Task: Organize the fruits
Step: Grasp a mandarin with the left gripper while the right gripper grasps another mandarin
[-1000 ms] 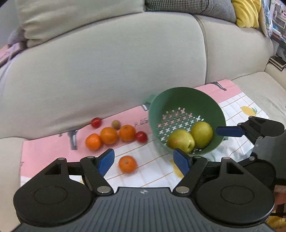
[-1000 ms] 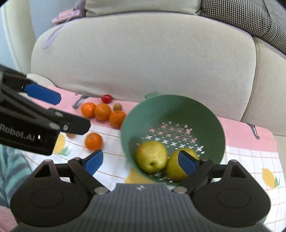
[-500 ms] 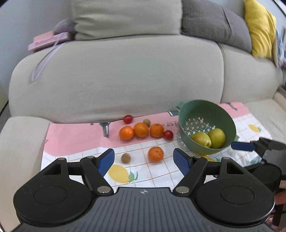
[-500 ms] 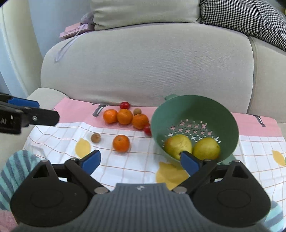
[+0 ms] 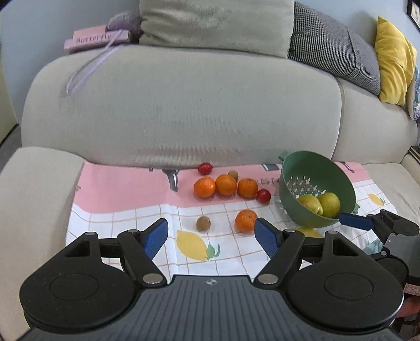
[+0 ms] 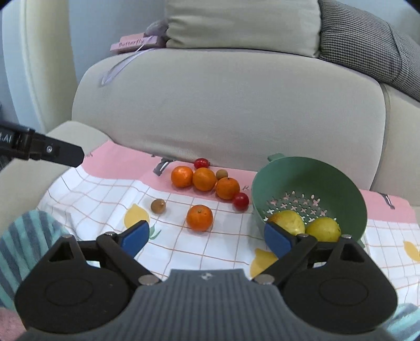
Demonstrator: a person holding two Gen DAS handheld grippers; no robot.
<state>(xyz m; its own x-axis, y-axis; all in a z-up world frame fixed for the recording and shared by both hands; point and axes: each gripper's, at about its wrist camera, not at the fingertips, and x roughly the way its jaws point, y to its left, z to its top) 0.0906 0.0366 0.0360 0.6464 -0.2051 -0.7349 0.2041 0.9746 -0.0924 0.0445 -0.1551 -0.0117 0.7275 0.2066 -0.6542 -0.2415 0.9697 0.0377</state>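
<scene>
You have pulled both tools back from the fruit since a second ago, so the green plastic colander (image 5: 313,168) now sits further off and more of the sofa shows. Your left tool (image 5: 211,236) hangs with its blue pads wide apart and nothing between them; your right tool (image 6: 206,237) is likewise spread wide and holds nothing.

The colander leans on its side on the pink-and-white checked cloth with lemon prints (image 6: 110,183), two yellow-green pears (image 6: 305,227) lying against its lower wall. Left of it, three round orange mandarins (image 5: 225,185) sit touching in a row on the pink band, with a small brown fruit (image 5: 233,175) just behind them. One red cherry tomato (image 5: 205,168) rests at the foot of the backrest, another (image 6: 241,201) lies between the row and the colander. A lone mandarin (image 6: 199,217) and a second small brown fruit (image 6: 158,206) lie apart on the checked part.

The cloth covers the seat of a beige fabric sofa (image 5: 183,105). On the backrest lie a pink "Butterfly" box (image 5: 97,40), a beige cushion (image 5: 218,25), a houndstooth cushion (image 5: 333,49) and a yellow cushion (image 5: 393,60).
</scene>
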